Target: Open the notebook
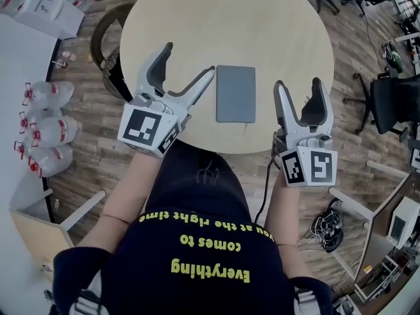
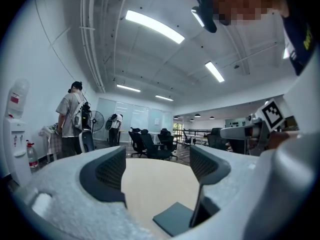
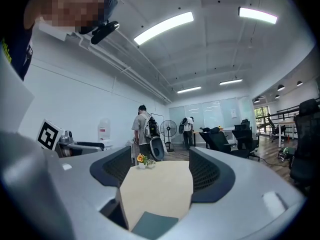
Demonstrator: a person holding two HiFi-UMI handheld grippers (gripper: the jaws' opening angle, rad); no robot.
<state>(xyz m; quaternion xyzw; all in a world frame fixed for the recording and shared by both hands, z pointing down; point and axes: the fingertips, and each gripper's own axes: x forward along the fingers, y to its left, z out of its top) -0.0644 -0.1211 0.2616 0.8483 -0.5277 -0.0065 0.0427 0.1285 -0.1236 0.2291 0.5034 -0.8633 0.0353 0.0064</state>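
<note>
Slate-grey notebook (image 1: 235, 93), pale beige table (image 1: 275, 31), grey left hand-held gripper (image 1: 189, 58) and right hand-held gripper (image 1: 298, 83), black-and-white square markers (image 1: 146, 126)

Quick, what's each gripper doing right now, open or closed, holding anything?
Left gripper: open, holding nothing.
Right gripper: open, holding nothing.

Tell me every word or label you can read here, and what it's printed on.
"Everything comes to You at the right time": yellow print on the person's dark shirt, upside down in the head view.
Red labels on the water bottles: too small to read.
The notebook: no print visible.
</note>
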